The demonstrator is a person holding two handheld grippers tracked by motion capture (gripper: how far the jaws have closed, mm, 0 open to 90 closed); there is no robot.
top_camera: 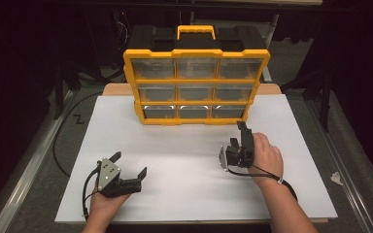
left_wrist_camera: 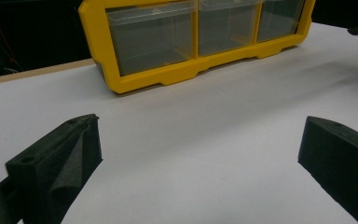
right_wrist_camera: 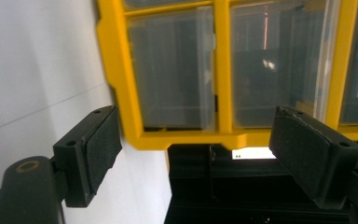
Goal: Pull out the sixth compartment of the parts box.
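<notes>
A yellow organizer (top_camera: 196, 85) with a black back and a yellow handle stands upright at the far middle of the white table (top_camera: 184, 170). Its clear drawers (left_wrist_camera: 149, 37) are all pushed in. My left gripper (top_camera: 130, 163) rests near the front left of the table, open, with nothing between its jaws (left_wrist_camera: 200, 126). My right gripper (top_camera: 239, 135) is turned on its side just in front of the organizer's lower right corner. It is open too (right_wrist_camera: 195, 114) and faces the yellow frame (right_wrist_camera: 121, 70) and a clear drawer (right_wrist_camera: 177, 70) from close by, touching nothing.
A black cable (top_camera: 60, 145) lies on the floor left of the table beside a metal rail (top_camera: 24, 170). A small white scrap (top_camera: 336, 178) lies on the grey floor at the right. Dark stands and table legs surround the far side.
</notes>
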